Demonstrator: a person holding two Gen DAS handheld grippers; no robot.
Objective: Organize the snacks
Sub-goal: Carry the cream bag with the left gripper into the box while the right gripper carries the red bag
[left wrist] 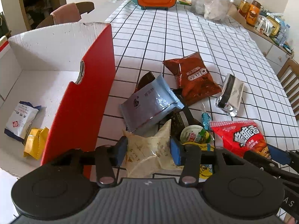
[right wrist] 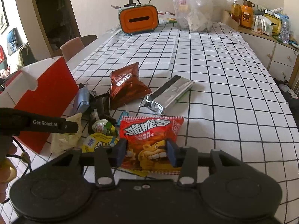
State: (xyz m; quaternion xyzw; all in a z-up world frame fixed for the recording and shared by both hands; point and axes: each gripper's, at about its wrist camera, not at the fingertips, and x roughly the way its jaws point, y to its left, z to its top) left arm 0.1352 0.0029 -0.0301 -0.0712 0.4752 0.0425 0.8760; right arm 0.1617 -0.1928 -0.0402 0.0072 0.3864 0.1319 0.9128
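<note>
A pile of snacks lies on the checked tablecloth beside a red and white cardboard box. My left gripper is open with a cream packet between its fingers. My right gripper is open around a red snack bag, which also shows in the left wrist view. A brown Oreo bag, a blue packet, a silver packet and a jelly cup lie in the pile. The box holds a white packet and a yellow packet.
An orange and teal tissue box and a clear plastic bag stand at the table's far end. A chair stands behind the box. A sideboard with bottles runs along the right.
</note>
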